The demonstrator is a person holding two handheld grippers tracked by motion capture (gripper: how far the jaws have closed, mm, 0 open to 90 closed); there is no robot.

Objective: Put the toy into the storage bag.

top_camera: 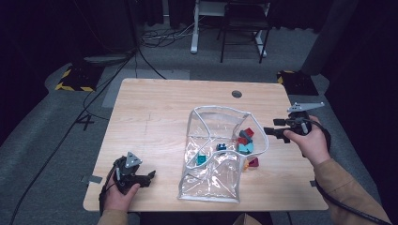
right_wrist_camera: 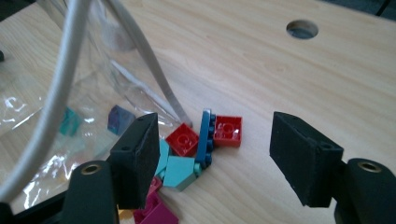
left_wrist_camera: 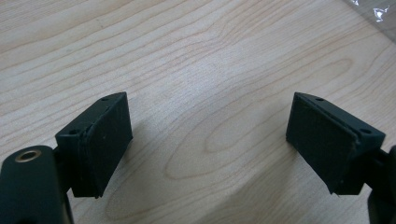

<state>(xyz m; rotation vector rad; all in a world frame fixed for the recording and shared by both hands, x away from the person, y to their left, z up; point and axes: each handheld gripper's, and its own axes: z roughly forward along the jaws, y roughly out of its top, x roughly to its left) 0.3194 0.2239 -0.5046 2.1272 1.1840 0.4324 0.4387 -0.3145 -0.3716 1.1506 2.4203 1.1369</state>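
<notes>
On the wooden worktop point(top_camera: 155, 112) a clear plastic pouch point(top_camera: 213, 159) with a white piped rim is lying open, its mouth turned toward the far right, and a small heap of toy bricks point(right_wrist_camera: 196, 144) is being approached by the right gripper point(right_wrist_camera: 215, 158). Its fingers point(right_wrist_camera: 303, 156) are being held wide apart and nothing is being gripped between them; in the right gripper view the heap is sitting just ahead of and between them, with the left finger close beside a teal brick point(right_wrist_camera: 180, 172). A red brick point(right_wrist_camera: 228, 130) and a blue plate standing on edge point(right_wrist_camera: 204, 137) are lying touching each other just outside the pouch's rim, and a magenta brick point(right_wrist_camera: 154, 210) is lying nearer the camera.

Some of the work is judged to be already done: a few small bricks, a teal one point(top_camera: 202, 159) and a darker blue one point(top_camera: 221, 147), are being seen through the plastic inside the pouch. Most of the pile is still being left at the mouth, so the picking and dropping in is judged to be far from finished; the next grasp has not yet been made.

Near the front left corner the left gripper point(top_camera: 133, 176) is being rested low over bare wood, well apart from the pouch, with its fingers point(left_wrist_camera: 100, 140) standing wide open and holding nothing.
</notes>
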